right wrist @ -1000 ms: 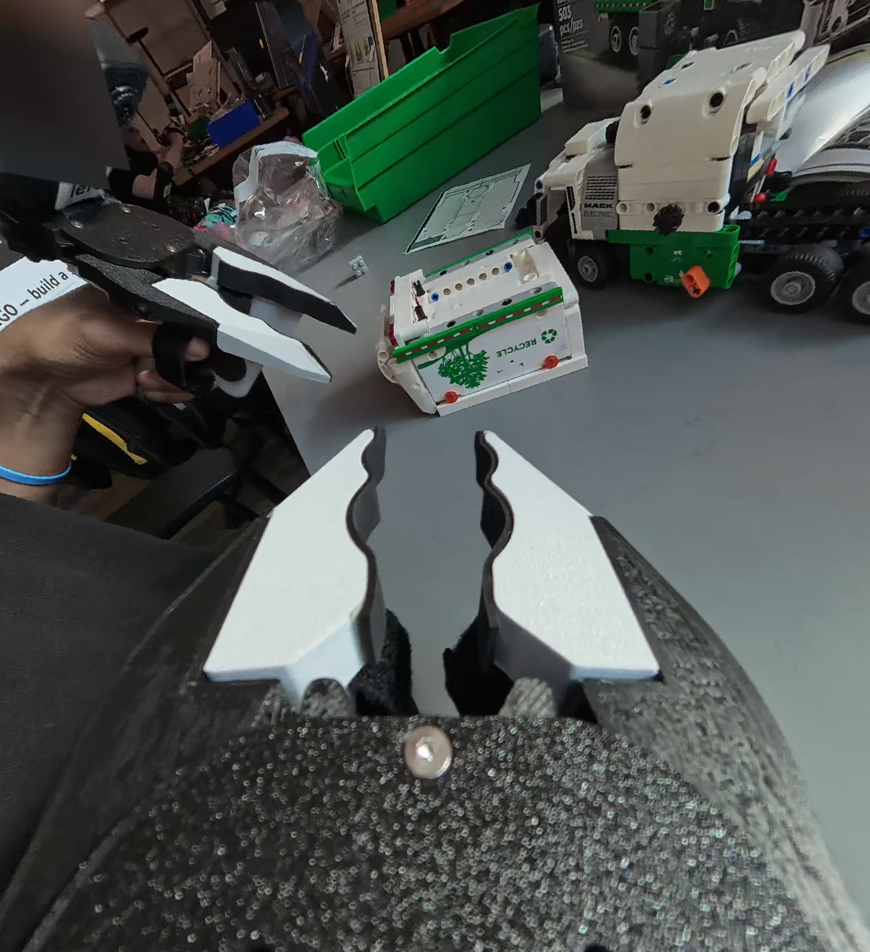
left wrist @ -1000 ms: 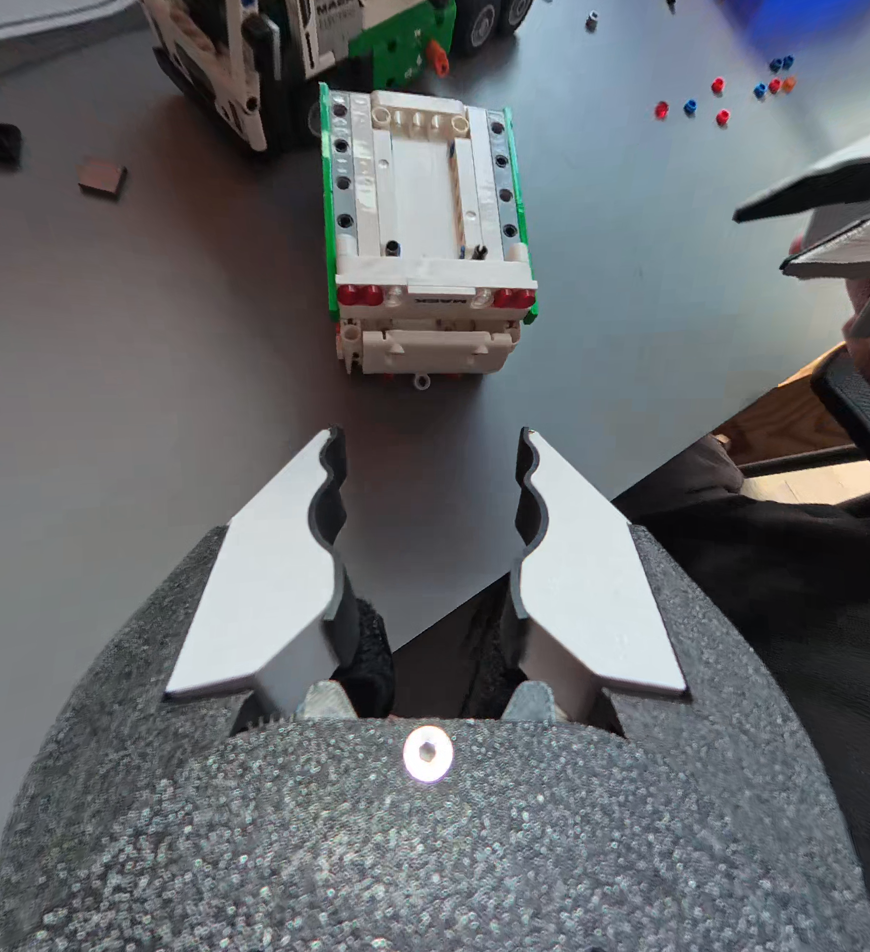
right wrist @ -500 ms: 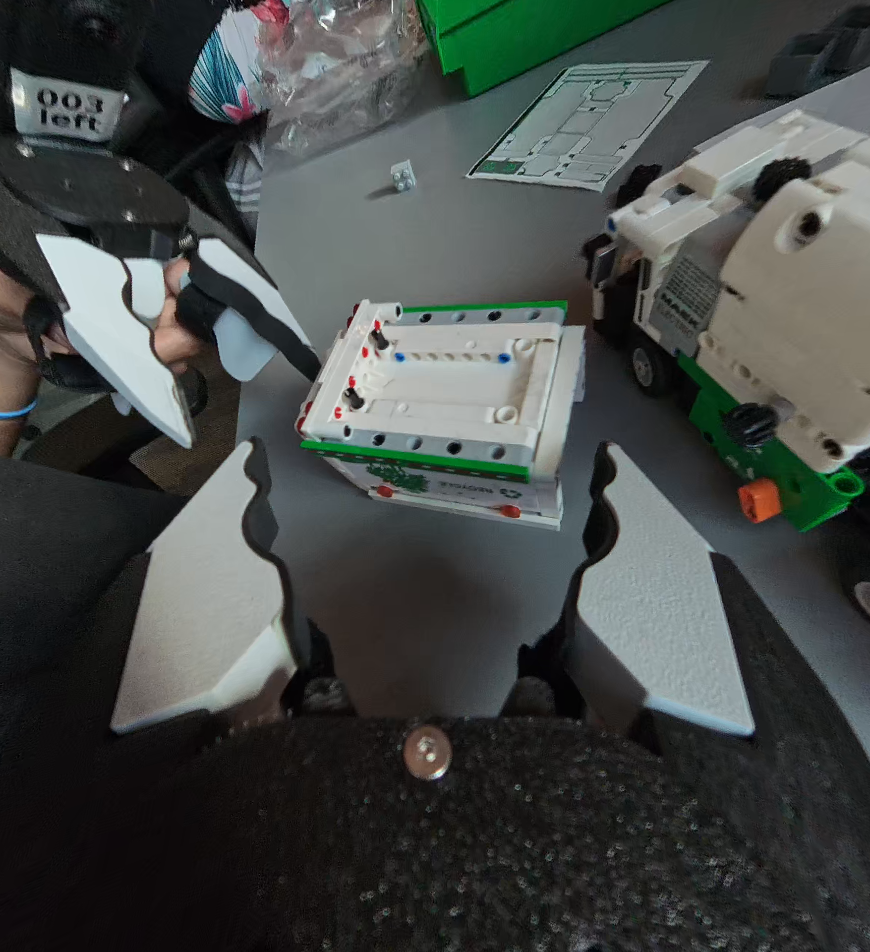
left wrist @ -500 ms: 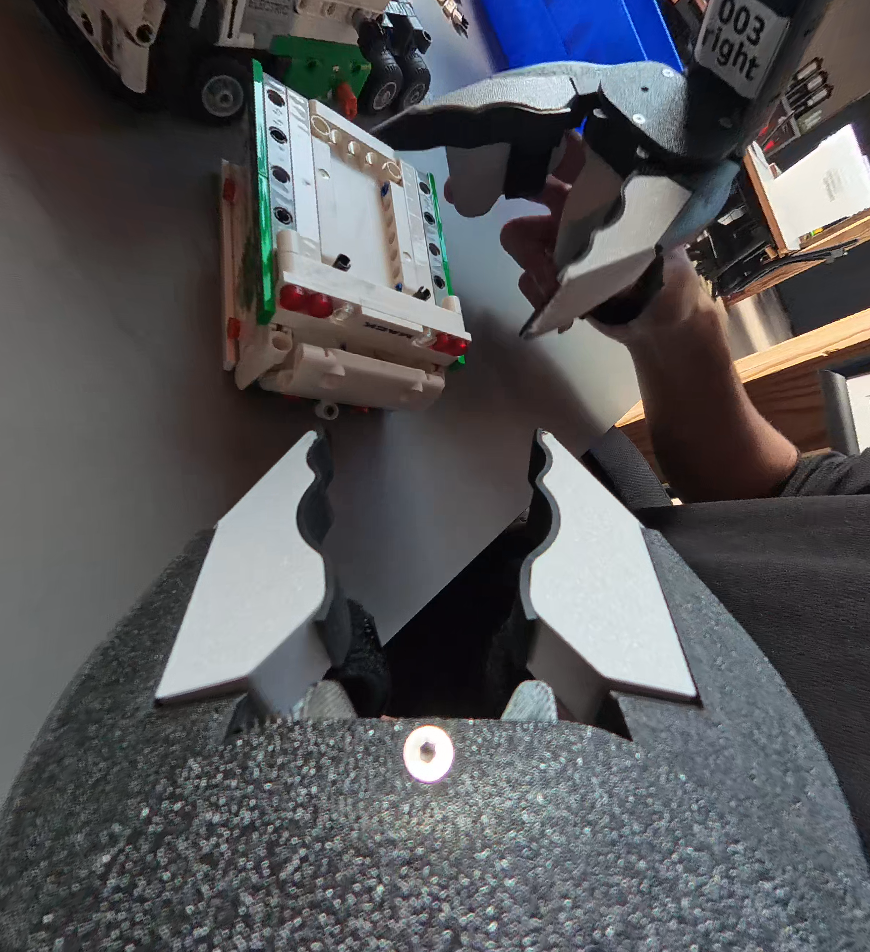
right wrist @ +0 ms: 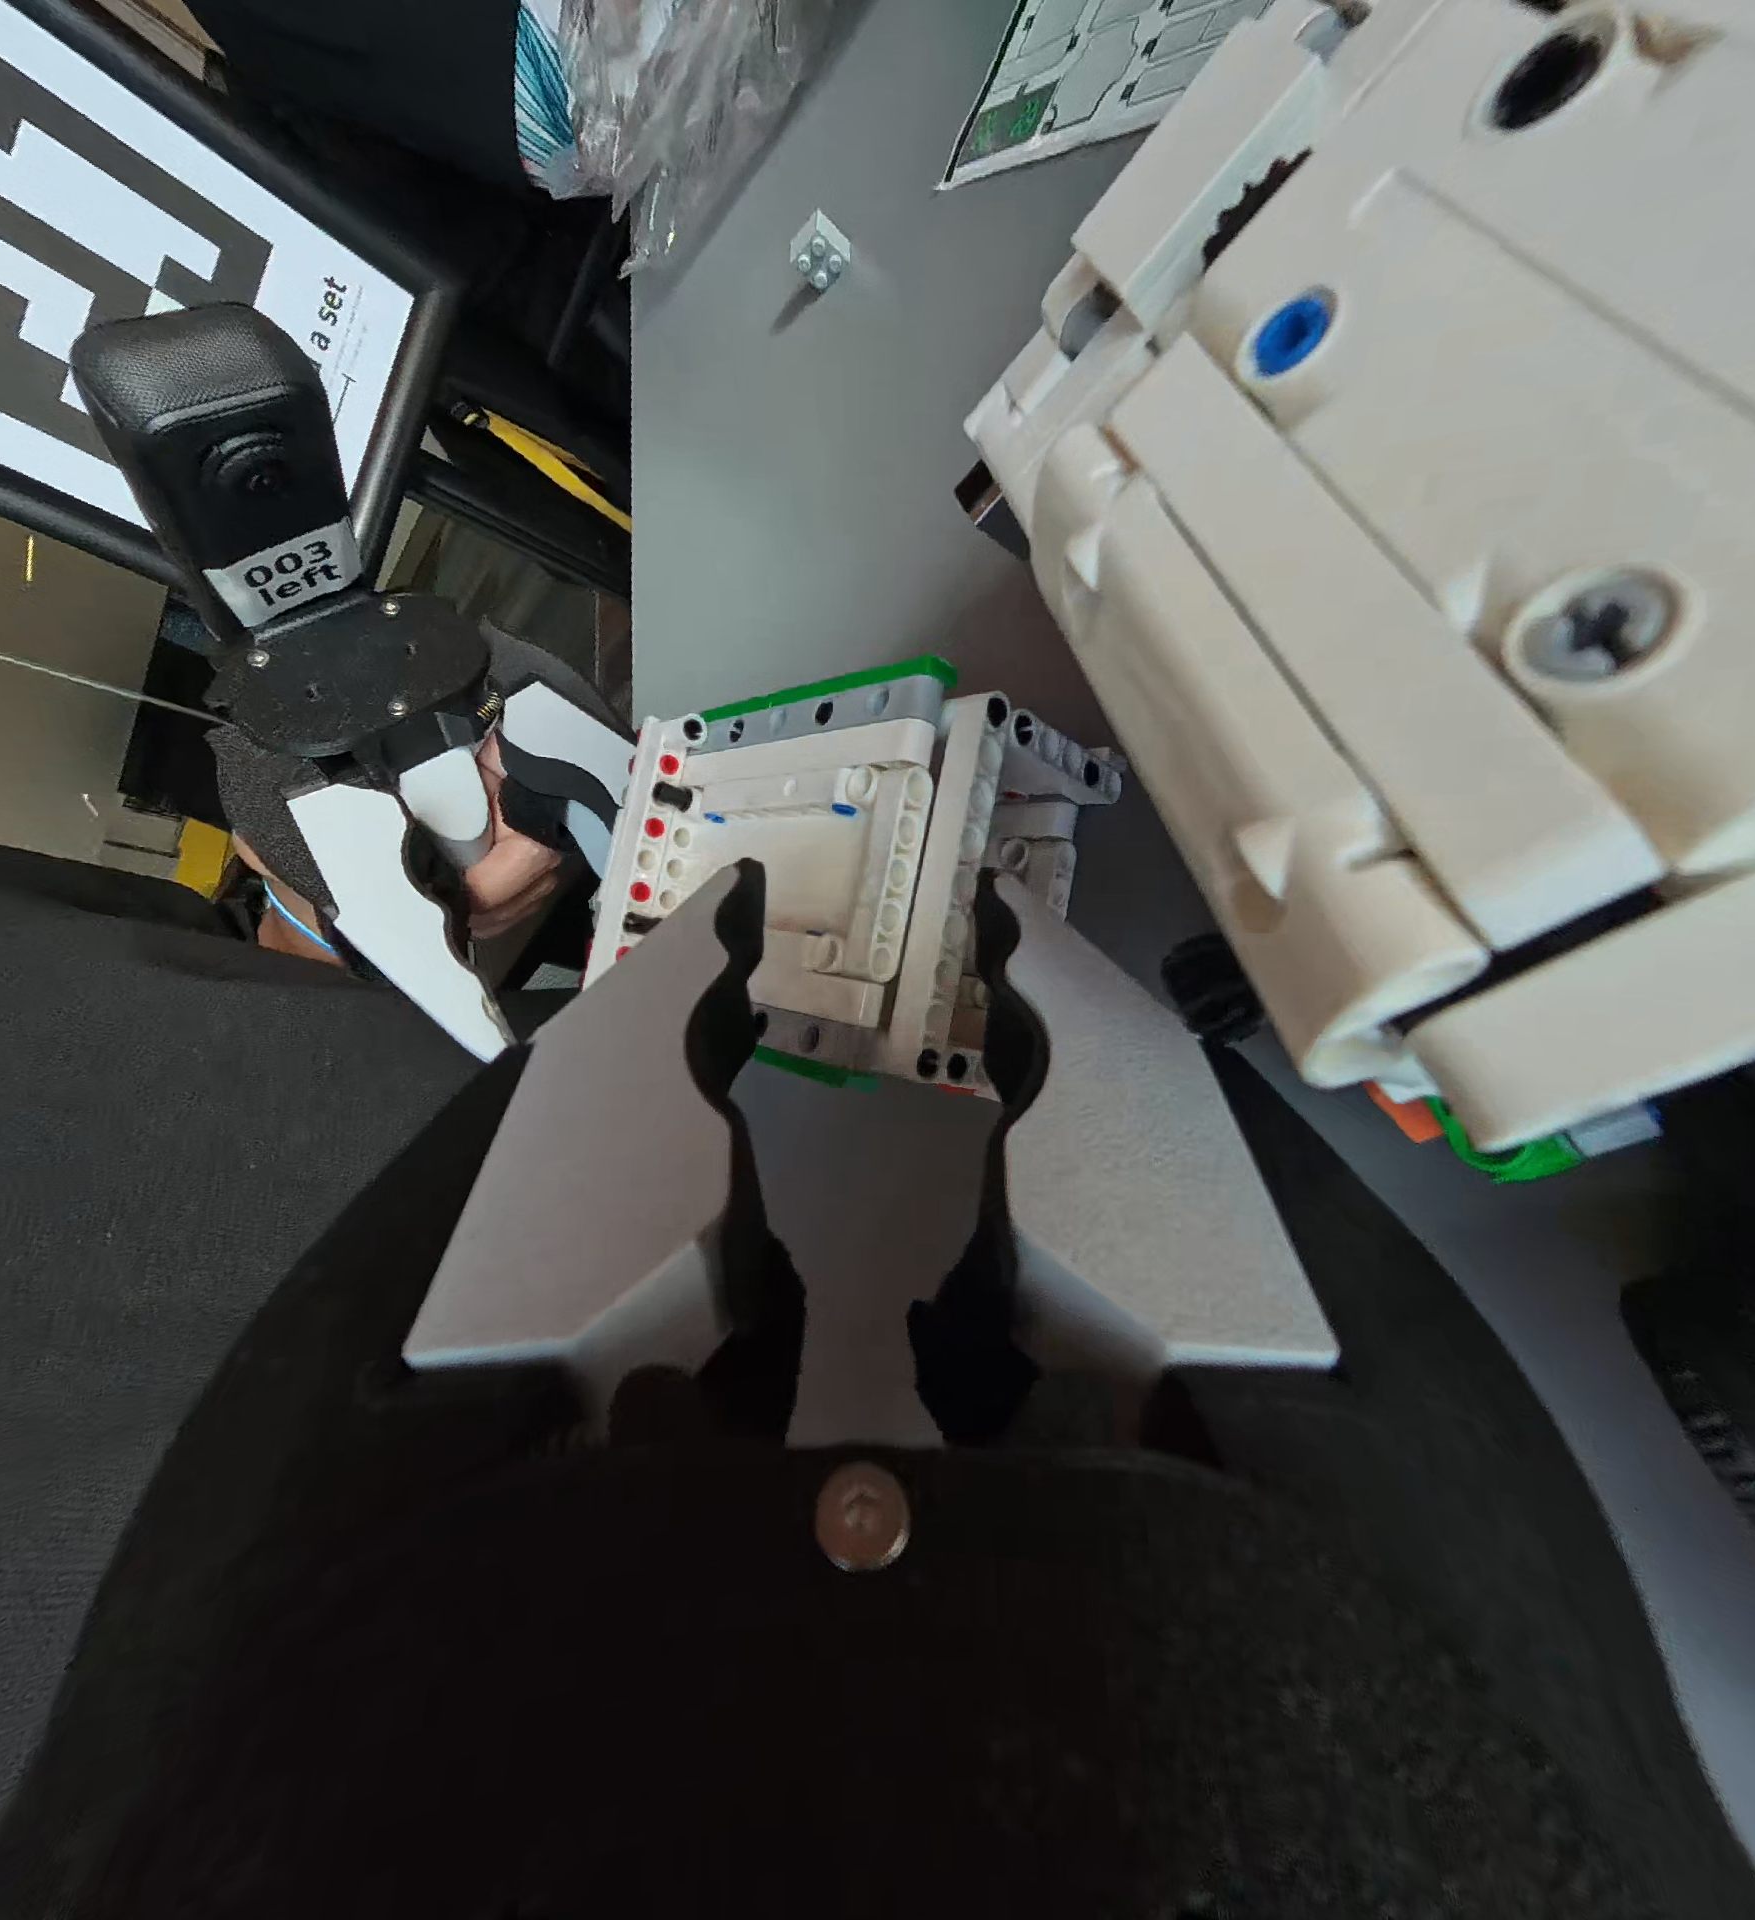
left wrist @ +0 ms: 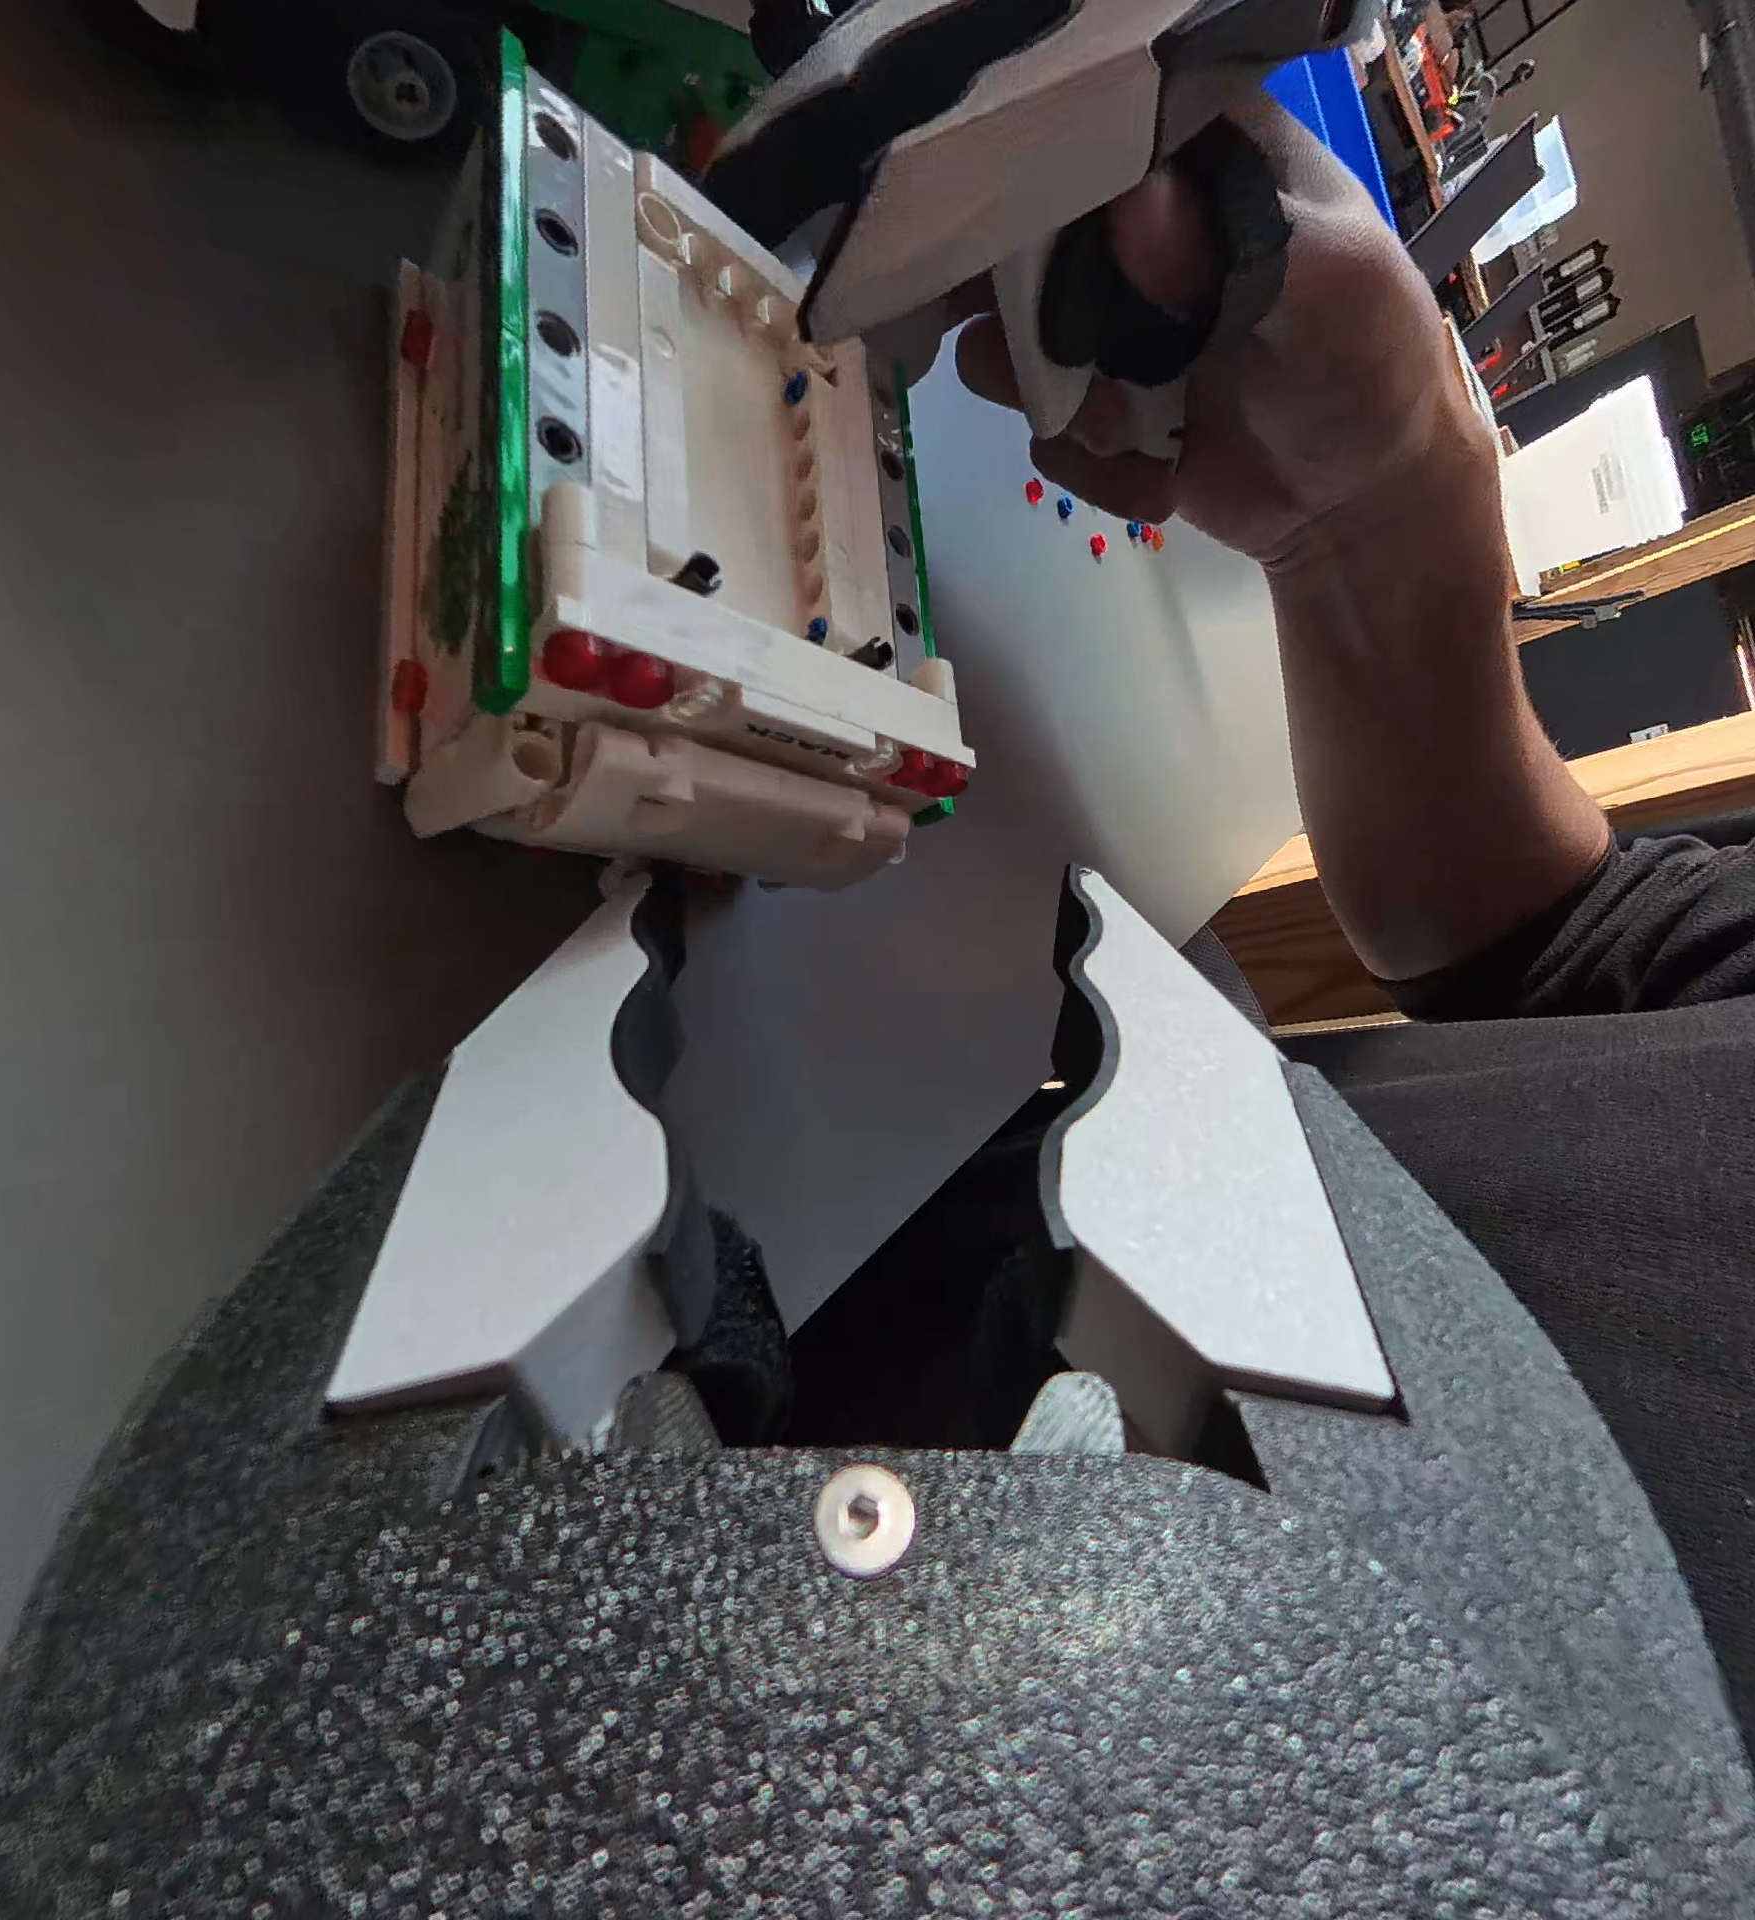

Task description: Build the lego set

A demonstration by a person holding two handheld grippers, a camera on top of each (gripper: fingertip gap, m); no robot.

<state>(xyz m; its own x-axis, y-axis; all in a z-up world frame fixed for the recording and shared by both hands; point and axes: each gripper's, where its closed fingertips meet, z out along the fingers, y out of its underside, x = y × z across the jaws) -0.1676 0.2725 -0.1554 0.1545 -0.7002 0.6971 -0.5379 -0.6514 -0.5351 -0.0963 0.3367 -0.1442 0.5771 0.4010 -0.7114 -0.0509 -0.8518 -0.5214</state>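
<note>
A white and green lego box [left wrist: 686,520] lies on the grey table [left wrist: 1060,675], open side towards me. My left gripper [left wrist: 862,894] is open and empty just before the box's near end, its left fingertip [left wrist: 634,914] at the box's lower edge. My right gripper [right wrist: 868,883] has closed in on the far end of the box [right wrist: 831,831], one finger in the recess and one outside. It also shows in the left wrist view [left wrist: 956,208], coming down from above. The left gripper shows in the right wrist view [right wrist: 416,831], left of the box.
The white, green and black lego truck [right wrist: 1424,623] stands close behind the box. Small red and blue pins [left wrist: 1096,520] lie to the right. A small grey brick [right wrist: 819,255], a printed sheet [right wrist: 1060,94] and a plastic bag [right wrist: 665,104] lie farther off. The tips of one gripper are about 10 cm away from the tips of the other.
Both grippers have moved in on the box. The right gripper came down over its far end and its jaws narrowed from wide open. The left gripper has reached the near end.
</note>
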